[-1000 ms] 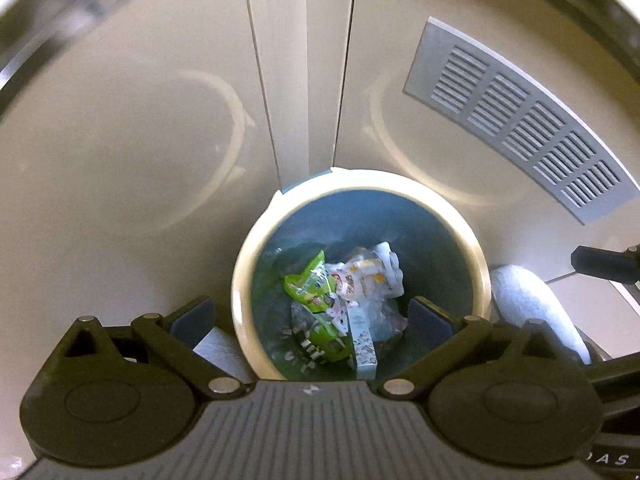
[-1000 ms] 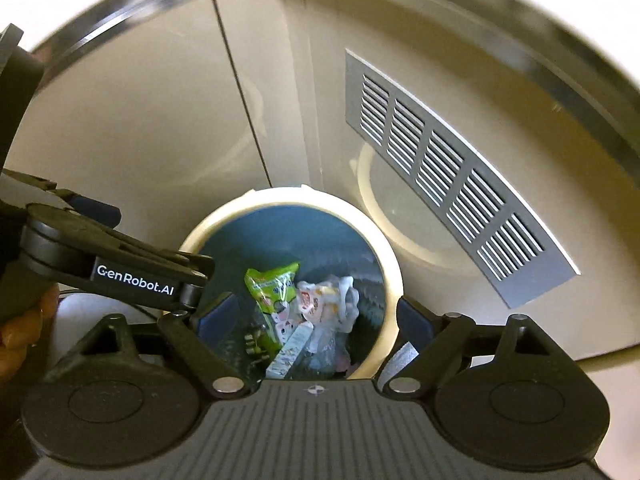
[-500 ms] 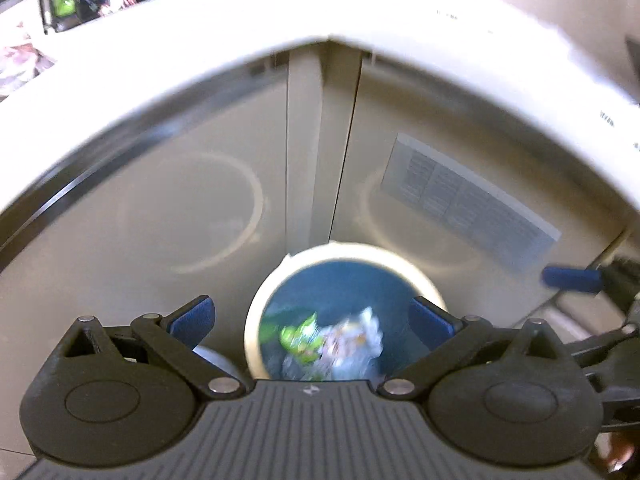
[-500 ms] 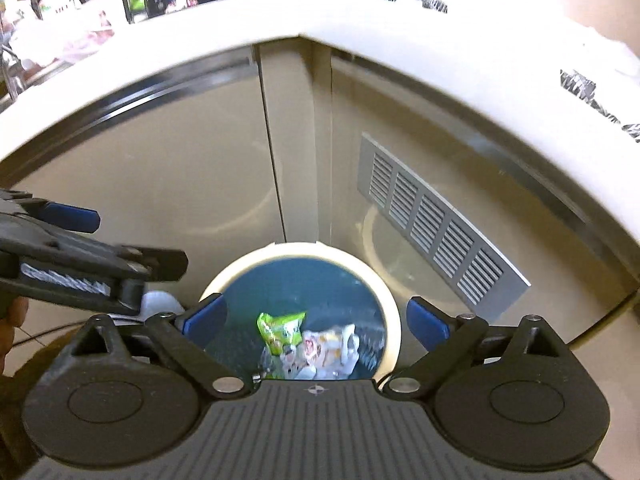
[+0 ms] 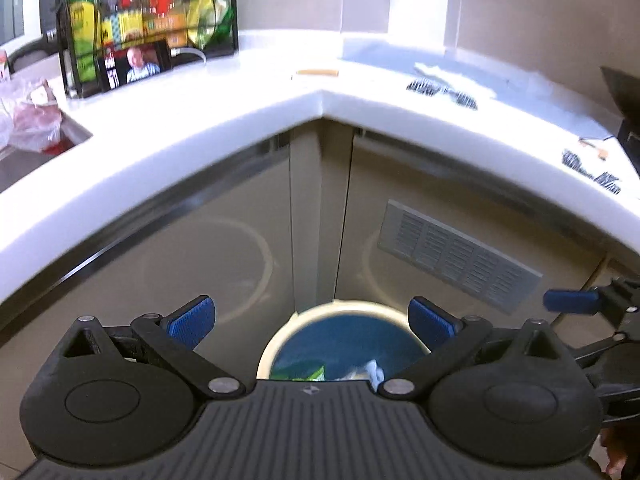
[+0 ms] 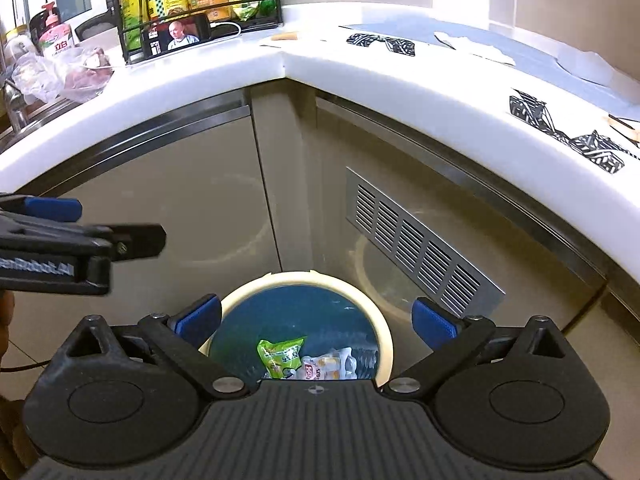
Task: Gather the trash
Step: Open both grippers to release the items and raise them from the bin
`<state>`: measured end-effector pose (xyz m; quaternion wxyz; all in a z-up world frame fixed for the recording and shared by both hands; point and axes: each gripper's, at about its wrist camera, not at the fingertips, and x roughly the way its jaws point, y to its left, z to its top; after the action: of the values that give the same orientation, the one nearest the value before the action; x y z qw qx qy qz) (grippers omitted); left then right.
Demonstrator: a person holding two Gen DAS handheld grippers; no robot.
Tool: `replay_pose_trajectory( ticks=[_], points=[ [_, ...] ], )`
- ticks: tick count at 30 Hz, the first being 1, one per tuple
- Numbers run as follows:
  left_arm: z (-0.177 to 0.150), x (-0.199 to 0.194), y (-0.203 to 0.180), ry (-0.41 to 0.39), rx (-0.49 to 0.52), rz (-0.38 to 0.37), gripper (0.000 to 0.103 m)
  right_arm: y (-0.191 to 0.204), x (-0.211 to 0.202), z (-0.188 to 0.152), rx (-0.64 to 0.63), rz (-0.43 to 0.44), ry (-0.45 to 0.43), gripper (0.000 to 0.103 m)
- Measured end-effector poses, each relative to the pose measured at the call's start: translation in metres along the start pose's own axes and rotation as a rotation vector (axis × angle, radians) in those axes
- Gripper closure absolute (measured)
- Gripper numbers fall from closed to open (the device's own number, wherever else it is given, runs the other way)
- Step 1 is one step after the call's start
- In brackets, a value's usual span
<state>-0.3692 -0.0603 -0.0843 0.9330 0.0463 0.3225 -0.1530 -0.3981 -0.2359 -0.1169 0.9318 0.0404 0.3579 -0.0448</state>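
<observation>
Both your grippers, left point(image 5: 311, 318) and right point(image 6: 316, 320), hang empty above the trash bin point(image 6: 382, 326), jaws spread wide, the right's just opened further, with the green wrapper point(image 6: 280, 356) and white packets point(image 6: 326, 368) down inside it.

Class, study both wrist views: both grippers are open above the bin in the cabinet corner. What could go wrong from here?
1. The left gripper and right gripper hang close together over the bin; they might collide when either swings away.
2. The countertop edge overhangs the bin, so a rising gripper could strike it.
3. Black-and-white scraps lie near that edge; a hasty grab could sweep them onto the floor instead of the bin.
</observation>
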Motion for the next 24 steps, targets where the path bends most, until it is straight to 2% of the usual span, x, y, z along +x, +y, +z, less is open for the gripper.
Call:
replay_pose_trajectory(
  ticks=[17, 24],
  points=[
    [0.0044, -0.0106, -0.0037, -0.041, 0.035, -0.014, 0.0, -0.0021, -0.0016, -0.0009, 0.009, 0.015, -0.012, 0.0],
    [0.0039, -0.0084, -0.0061, -0.032, 0.055, -0.026, 0.0, -0.0013, 0.0002, -0.0002, 0.006, 0.017, -0.012, 0.0]
  ],
)
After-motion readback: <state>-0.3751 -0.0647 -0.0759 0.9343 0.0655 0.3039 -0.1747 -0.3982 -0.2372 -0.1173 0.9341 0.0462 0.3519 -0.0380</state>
